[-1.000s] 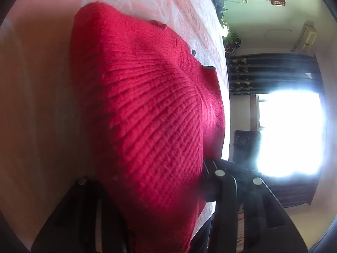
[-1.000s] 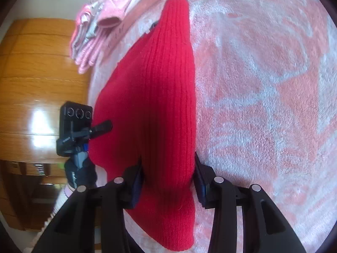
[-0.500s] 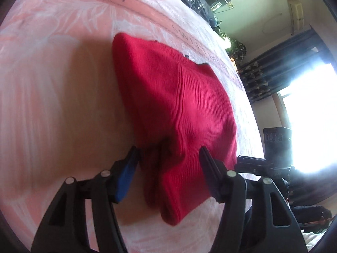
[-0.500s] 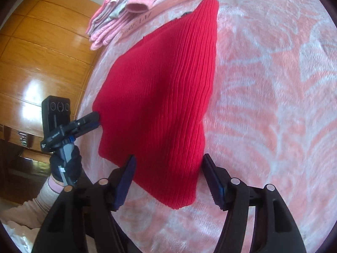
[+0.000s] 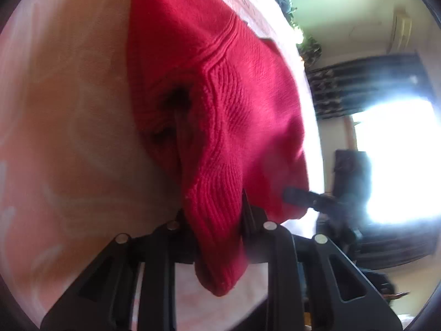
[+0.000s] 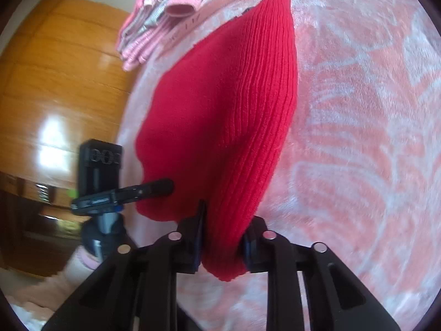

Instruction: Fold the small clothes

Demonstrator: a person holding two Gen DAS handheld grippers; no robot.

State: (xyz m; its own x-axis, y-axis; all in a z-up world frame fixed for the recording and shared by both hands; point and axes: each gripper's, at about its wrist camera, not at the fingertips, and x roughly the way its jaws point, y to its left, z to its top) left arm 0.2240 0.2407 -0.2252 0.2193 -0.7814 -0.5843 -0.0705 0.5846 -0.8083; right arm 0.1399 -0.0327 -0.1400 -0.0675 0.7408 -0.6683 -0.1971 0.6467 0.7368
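A red knitted garment (image 5: pixel 220 104) lies folded on a pink patterned blanket (image 5: pixel 69 138). My left gripper (image 5: pixel 215 220) is shut on its near corner, and the knit bunches and hangs down between the fingers. In the right wrist view the same red garment (image 6: pixel 226 110) stretches away from me, and my right gripper (image 6: pixel 224 237) is shut on its other near corner. The left gripper (image 6: pixel 157 187) shows from the side there, pinching the garment's left edge. The right gripper (image 5: pixel 300 194) appears blurred at the garment's right edge in the left wrist view.
A pile of pink and grey small clothes (image 6: pixel 160 16) lies at the far end of the blanket (image 6: pixel 358 138). A wooden wardrobe (image 6: pixel 55 82) stands to the left. A bright window (image 5: pixel 394 160) and dark curtains (image 5: pixel 358 82) are on the right.
Half a second ago both grippers stood open around the garment's near edge. Both have now shut on its corners and raised the edge off the blanket.
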